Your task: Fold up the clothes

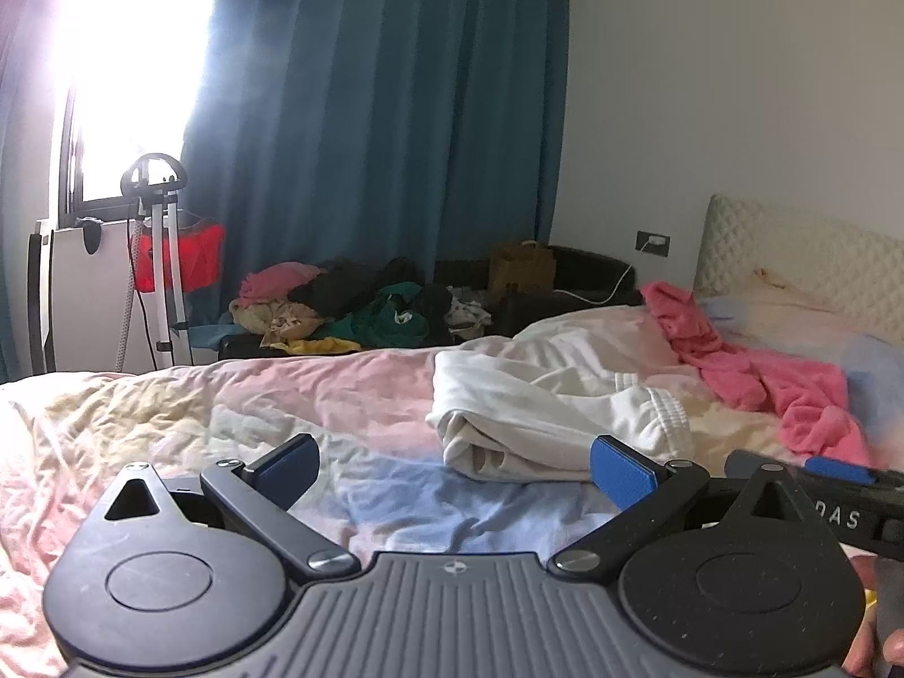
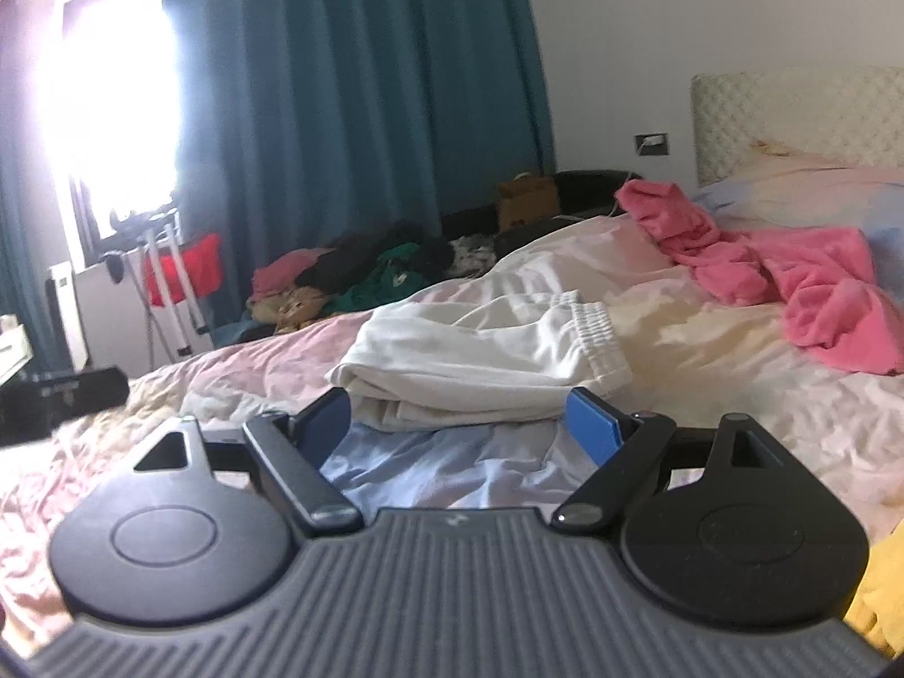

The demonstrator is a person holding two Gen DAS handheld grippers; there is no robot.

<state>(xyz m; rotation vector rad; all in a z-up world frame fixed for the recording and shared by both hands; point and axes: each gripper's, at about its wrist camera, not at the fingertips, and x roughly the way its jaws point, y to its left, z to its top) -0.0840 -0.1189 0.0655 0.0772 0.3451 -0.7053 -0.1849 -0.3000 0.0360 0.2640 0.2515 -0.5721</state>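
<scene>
A white garment with an elastic waistband (image 1: 542,412) lies folded on the bed, just beyond my left gripper (image 1: 455,466), which is open and empty above the sheet. The same white garment (image 2: 480,367) lies right in front of my right gripper (image 2: 460,424), also open and empty. A crumpled pink garment (image 1: 763,361) lies farther right near the headboard; it also shows in the right wrist view (image 2: 791,277). My right gripper also shows at the right edge of the left wrist view (image 1: 836,472).
The bed (image 1: 226,412) has a rumpled pastel sheet. A pile of mixed clothes (image 1: 350,305) lies beyond the far edge by the blue curtain (image 1: 384,113). A garment steamer stand (image 1: 164,260) stands by the window. A yellow cloth (image 2: 881,599) lies at lower right.
</scene>
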